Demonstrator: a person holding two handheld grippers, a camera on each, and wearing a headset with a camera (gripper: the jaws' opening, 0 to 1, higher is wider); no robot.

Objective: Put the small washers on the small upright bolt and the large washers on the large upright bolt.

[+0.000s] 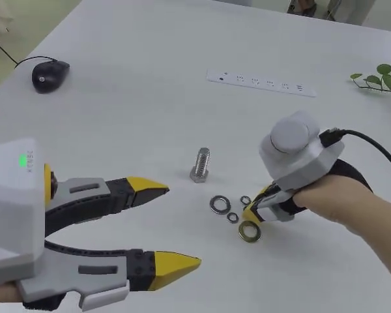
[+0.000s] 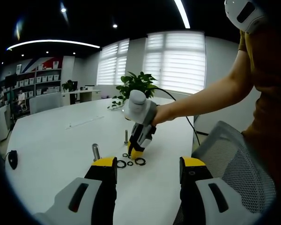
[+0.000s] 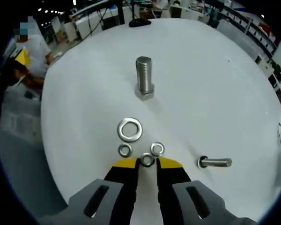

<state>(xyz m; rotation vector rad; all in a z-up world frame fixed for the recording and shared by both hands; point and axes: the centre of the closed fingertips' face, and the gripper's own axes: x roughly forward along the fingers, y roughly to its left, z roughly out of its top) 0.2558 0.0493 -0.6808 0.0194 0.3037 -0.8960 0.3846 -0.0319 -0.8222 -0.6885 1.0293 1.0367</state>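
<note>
Looks barely begun: large bolt (image 3: pixel 144 77) and small bolt (image 3: pixel 215 162) bare, right gripper (image 3: pixel 147 165) jaws seemingly pinching a small washer (image 3: pixel 147 160), left gripper (image 2: pixel 148 168) jaws wide apart.

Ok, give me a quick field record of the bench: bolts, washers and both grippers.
large bolt: large silver hex bolt, upright, no washers on it
small bolt: small silver bolt, no washers on it
large washers: silver large washer and second large washer, flat on white table
small washers: loose small silver washers; one small washer at right gripper tips
right jaws: nearly closed, grip unclear
left: left gripper open, empty
</note>
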